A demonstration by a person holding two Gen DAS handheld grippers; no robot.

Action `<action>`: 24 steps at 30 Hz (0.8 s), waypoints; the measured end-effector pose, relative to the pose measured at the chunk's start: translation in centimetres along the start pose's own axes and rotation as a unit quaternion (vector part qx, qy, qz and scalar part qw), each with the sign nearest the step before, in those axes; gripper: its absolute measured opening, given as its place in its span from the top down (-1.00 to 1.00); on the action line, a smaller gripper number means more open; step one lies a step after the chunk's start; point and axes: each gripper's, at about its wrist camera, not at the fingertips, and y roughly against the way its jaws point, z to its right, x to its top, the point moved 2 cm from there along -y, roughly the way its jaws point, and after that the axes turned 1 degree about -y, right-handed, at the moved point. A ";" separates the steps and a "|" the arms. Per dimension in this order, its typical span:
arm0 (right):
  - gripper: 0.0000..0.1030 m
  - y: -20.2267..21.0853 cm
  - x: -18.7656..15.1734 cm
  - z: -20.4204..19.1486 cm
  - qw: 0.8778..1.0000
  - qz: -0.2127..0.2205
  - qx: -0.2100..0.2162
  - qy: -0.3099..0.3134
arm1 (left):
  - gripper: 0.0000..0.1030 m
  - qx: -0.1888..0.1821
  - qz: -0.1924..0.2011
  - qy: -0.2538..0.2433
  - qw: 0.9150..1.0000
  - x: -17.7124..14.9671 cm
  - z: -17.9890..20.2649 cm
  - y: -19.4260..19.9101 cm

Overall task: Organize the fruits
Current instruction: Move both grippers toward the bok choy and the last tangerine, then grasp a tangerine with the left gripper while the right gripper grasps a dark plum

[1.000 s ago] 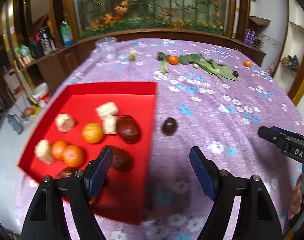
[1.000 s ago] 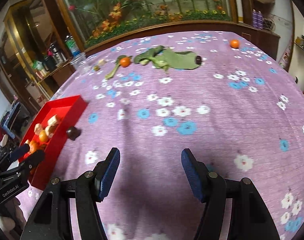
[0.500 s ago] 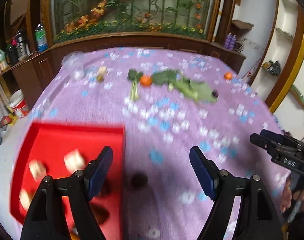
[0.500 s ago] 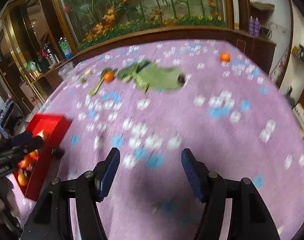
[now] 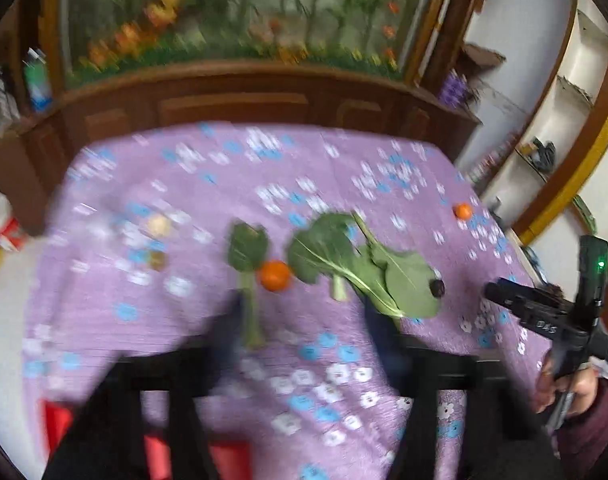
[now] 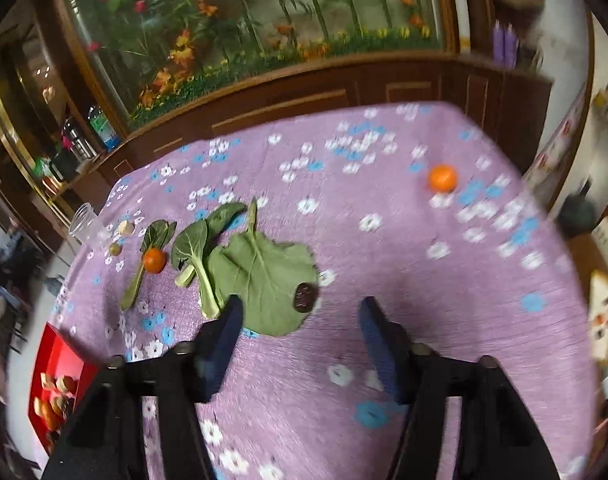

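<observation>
1. Left wrist view: the left gripper [image 5: 304,330] is blurred, its fingers apart with nothing between them. The near orange [image 5: 274,275] lies just ahead.
2. Right wrist view: the red tray [image 6: 59,354] sits back-left of the right gripper [image 6: 299,320].
3. Its jaws are closing on nothing. The dark fruit [image 6: 305,298] rests on a leaf [image 6: 259,268] just ahead.
4. The far orange [image 6: 443,178] lies well ahead, to the right.

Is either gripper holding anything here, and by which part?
Nothing is held: the left gripper and the right gripper, its jaws closing, have only tablecloth between their fingers.
</observation>
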 end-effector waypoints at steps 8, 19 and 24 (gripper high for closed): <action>0.04 -4.5 -0.2 1.1 0.999 -0.007 0.028 -0.029 | 0.45 0.001 -0.035 0.022 0.999 0.9 -0.7 -10.1; 0.04 -6.5 -0.4 1.2 0.999 -0.016 0.035 -0.021 | 0.37 0.011 -0.002 0.044 0.999 2.4 -3.5 -10.9; 0.10 -7.3 -0.7 0.3 1.000 -0.017 0.017 0.002 | 0.36 0.018 -0.019 0.030 0.999 2.2 -3.4 -12.1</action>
